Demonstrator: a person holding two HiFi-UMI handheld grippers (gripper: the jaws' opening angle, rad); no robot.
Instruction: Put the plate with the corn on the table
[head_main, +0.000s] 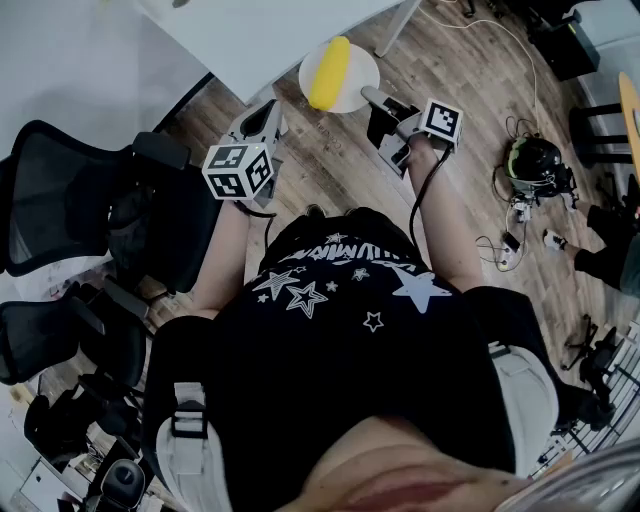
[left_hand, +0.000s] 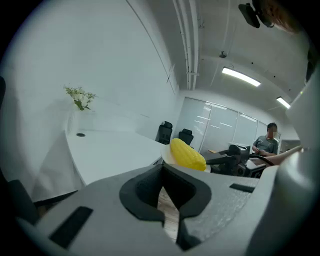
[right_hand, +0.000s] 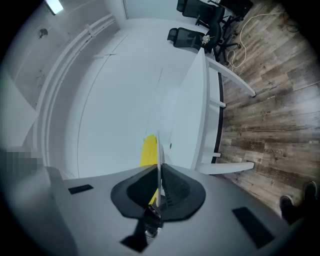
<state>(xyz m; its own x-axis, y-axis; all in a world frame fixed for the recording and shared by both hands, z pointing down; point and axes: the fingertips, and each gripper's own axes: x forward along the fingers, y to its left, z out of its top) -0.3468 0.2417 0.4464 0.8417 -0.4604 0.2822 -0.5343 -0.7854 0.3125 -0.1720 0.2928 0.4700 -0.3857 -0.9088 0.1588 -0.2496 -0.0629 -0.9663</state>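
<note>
Inspection at this moment: my right gripper (right_hand: 158, 172) is clamped on the rim of the plate (right_hand: 159, 146), which its own view shows edge-on as a thin white line running straight out between the two pads. The corn (head_main: 329, 72) lies on the plate's upper face. Its long axis points roughly away from me, with the far end tilted slightly to the right in the head view. My left gripper (left_hand: 162, 168) has its jaws together with nothing between them. It stands just beside the plate's left edge, and I judge it is not touching. The plate is held in the air over the wooden floor (head_main: 470, 130), not yet on any surface. The relation that matters is this: the white table (head_main: 250, 35) lies ahead and to the left of the plate, and its near edge is close to the plate's left rim. The carrying gripper holds the rim on the side away from the table. I judge the coming move to be a short carry forward and left, with the plate kept level so the corn does not roll. The table edge is the main hazard.
</note>
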